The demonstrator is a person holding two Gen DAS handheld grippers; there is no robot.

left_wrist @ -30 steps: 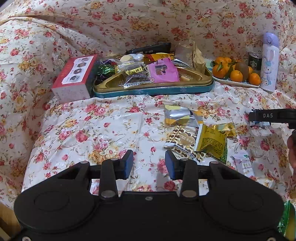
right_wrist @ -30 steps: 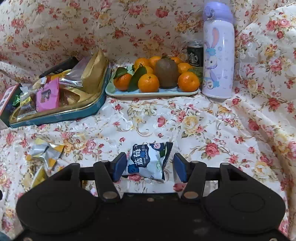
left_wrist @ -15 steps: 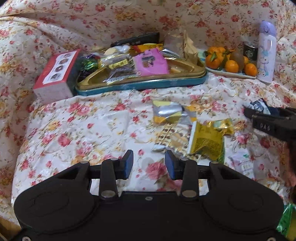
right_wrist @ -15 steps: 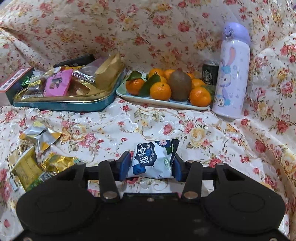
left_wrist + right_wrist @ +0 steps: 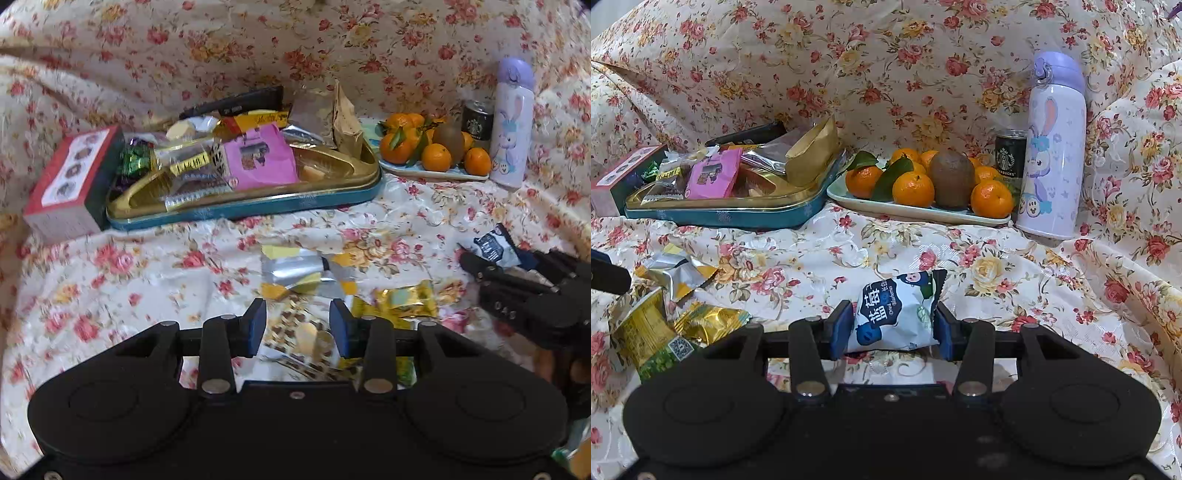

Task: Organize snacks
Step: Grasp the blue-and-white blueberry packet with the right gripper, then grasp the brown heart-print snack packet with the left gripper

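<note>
Pinching a blue-and-white blueberry snack packet (image 5: 896, 314) between its blue fingers (image 5: 840, 329), the right gripper (image 5: 892, 330) held it just above the floral cloth (image 5: 997, 266), in front of the plate of oranges (image 5: 916, 212). The left gripper (image 5: 297, 326) hovered with fingers (image 5: 256, 325) spread over a brown heart-patterned packet (image 5: 301, 338), beside loose gold (image 5: 404, 301) and silver wrappers (image 5: 295, 267). Farther back sat the gold snack tin (image 5: 332, 184), heaped with packets.
</note>
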